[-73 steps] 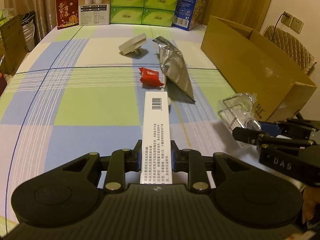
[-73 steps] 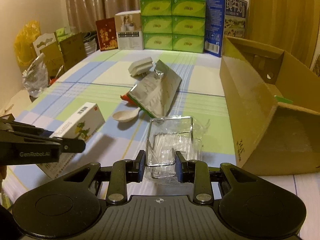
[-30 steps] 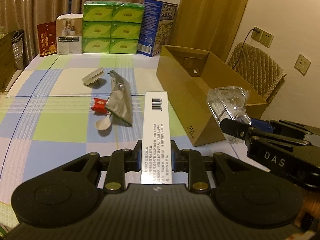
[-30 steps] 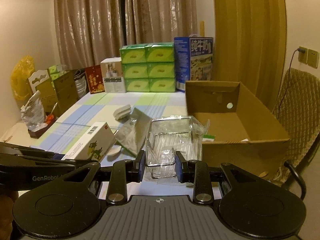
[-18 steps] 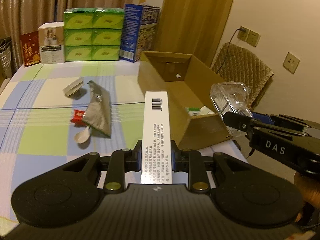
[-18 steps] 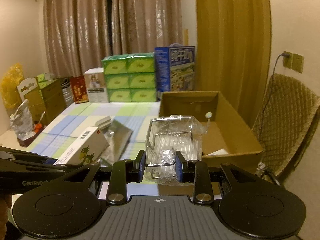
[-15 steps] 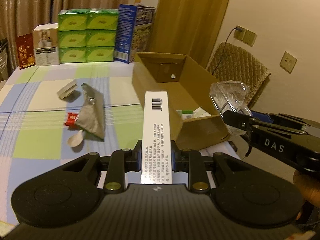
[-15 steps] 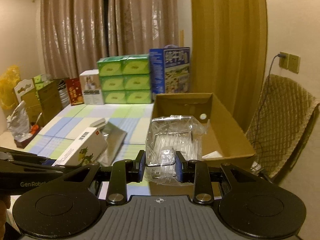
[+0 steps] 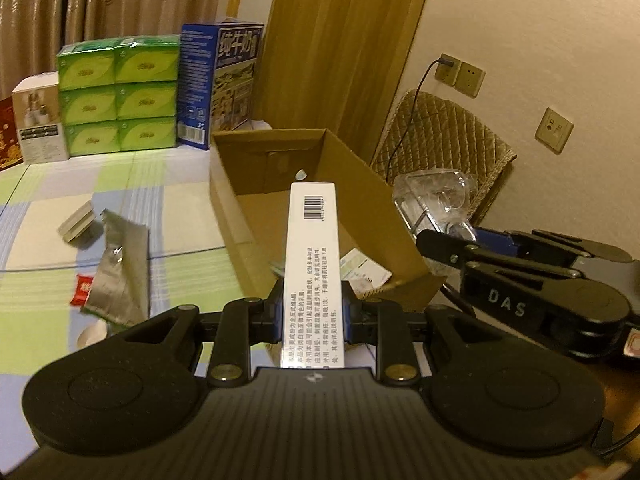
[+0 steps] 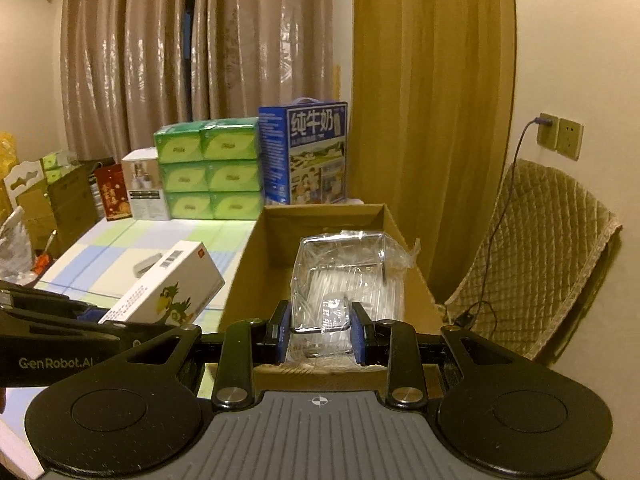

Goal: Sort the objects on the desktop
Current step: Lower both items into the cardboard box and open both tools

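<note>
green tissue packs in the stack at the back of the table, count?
6 green tissue packs visible, stacked two wide and three high at the table's far edge, between the white carton and the blue milk box. More may sit hidden behind them.

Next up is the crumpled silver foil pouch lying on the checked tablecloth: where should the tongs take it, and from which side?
Probably at the silver foil pouch's narrow upper end, coming from above. It lies flat on the checked tablecloth, so only a raised crumpled edge offers purchase.

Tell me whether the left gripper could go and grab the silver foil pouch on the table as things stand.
Probably not. The left gripper is shut on the white box, so its jaws are full. The foil pouch lies uncovered on the table, so the path looks free once the box is dropped.
</note>
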